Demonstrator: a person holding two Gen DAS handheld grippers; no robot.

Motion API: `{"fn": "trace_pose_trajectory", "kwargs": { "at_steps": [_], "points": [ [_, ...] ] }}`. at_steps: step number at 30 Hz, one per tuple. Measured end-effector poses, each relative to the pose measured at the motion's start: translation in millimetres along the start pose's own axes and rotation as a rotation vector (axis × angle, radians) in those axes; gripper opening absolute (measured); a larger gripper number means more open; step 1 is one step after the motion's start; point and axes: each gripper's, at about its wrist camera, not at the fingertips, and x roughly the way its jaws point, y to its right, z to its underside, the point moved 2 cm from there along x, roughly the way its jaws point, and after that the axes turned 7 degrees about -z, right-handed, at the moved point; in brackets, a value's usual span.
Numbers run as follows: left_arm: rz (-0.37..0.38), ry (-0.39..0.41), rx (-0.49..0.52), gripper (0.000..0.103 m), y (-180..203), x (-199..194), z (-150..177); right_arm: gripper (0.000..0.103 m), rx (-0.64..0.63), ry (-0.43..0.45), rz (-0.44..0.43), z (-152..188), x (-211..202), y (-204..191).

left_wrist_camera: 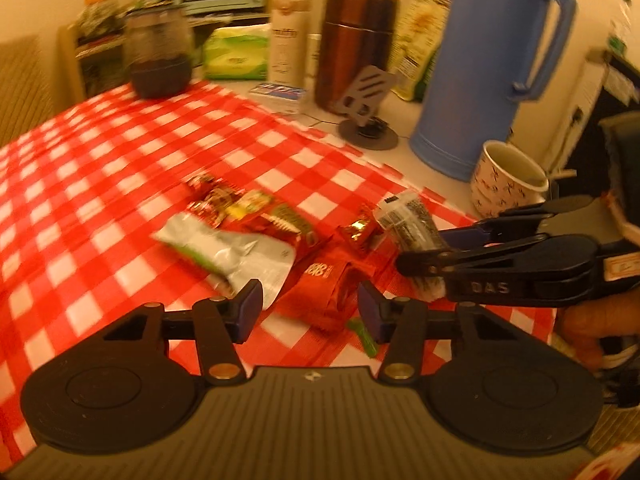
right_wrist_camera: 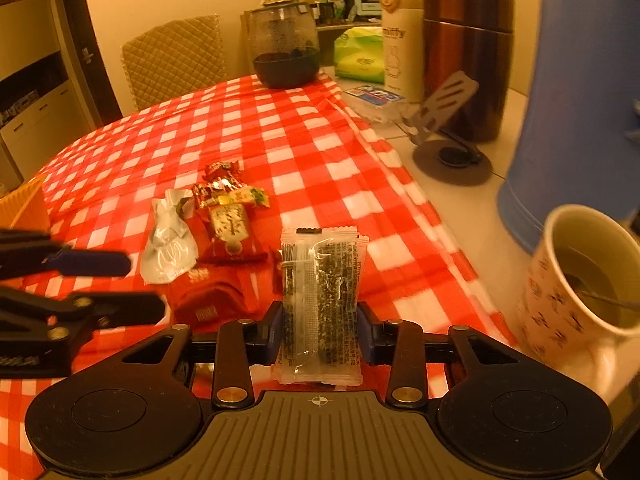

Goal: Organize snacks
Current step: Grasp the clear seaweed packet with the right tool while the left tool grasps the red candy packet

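Two views. Left wrist: left gripper (left_wrist_camera: 310, 308), jaws wide and empty, hovers over the snack pile (left_wrist_camera: 256, 240) on the checked desk (left_wrist_camera: 100, 168), seemingly ready to pick. Right wrist: right gripper (right_wrist_camera: 319, 330) clamps the clear seaweed packet (right_wrist_camera: 320, 304) upright, lifted clear of the pile for sorting.

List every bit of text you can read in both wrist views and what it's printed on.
"miffy": white tumbler.
"DAS": right gripper body, seen from the left wrist.
Fine print on the clear dark-filled packet the right gripper holds: too small.
Gold print on the red packet: blurred.
Blue-labelled box: unreadable.
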Motion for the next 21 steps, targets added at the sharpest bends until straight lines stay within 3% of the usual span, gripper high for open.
{"fn": "trace_pose_trajectory", "kwargs": {
  "at_steps": [8,16,21],
  "points": [
    [0.004,-0.032,0.129,0.042,15,30,-9,0.038,0.029,-0.011,0.013,10,-10,5],
    [0.021,-0.113,0.164,0.03,18,46,-8,0.038,0.017,-0.012,0.016,10,-9,1],
    [0.012,-0.112,0.117,0.025,16,38,-6,0.038,0.017,-0.012,0.01,10,-8,-1]
  ]
}}
